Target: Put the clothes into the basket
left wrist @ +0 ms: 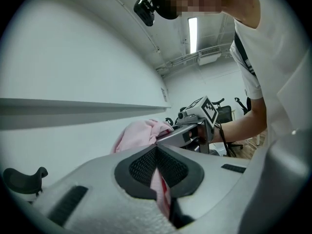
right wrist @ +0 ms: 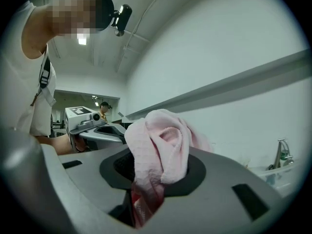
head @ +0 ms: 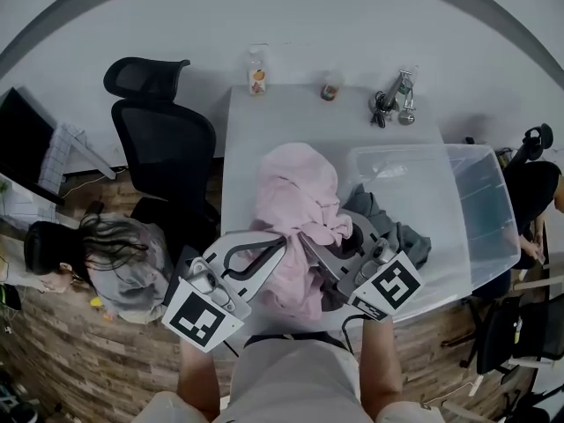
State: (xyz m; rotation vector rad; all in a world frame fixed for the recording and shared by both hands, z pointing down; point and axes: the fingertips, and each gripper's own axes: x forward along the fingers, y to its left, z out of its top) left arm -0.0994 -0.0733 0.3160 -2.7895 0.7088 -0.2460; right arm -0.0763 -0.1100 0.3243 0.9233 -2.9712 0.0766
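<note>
Both grippers hold a pink garment (head: 298, 203) lifted above the white table (head: 256, 139). My left gripper (head: 282, 240) is shut on a fold of it at the garment's lower left; in the left gripper view a strip of pink cloth (left wrist: 159, 186) is pinched between the jaws. My right gripper (head: 305, 238) is shut on a thick bunch of the same cloth (right wrist: 163, 143). The clear plastic basket (head: 480, 214) stands to the right. A grey garment (head: 392, 227) hangs over its near left rim.
A bottle (head: 256, 70), a small jar (head: 331, 86) and a metal fitting (head: 394, 100) stand along the table's far edge. A black office chair (head: 166, 144) is left of the table, with a seated person (head: 92, 254) beyond it. Another chair (head: 529, 179) is at the right.
</note>
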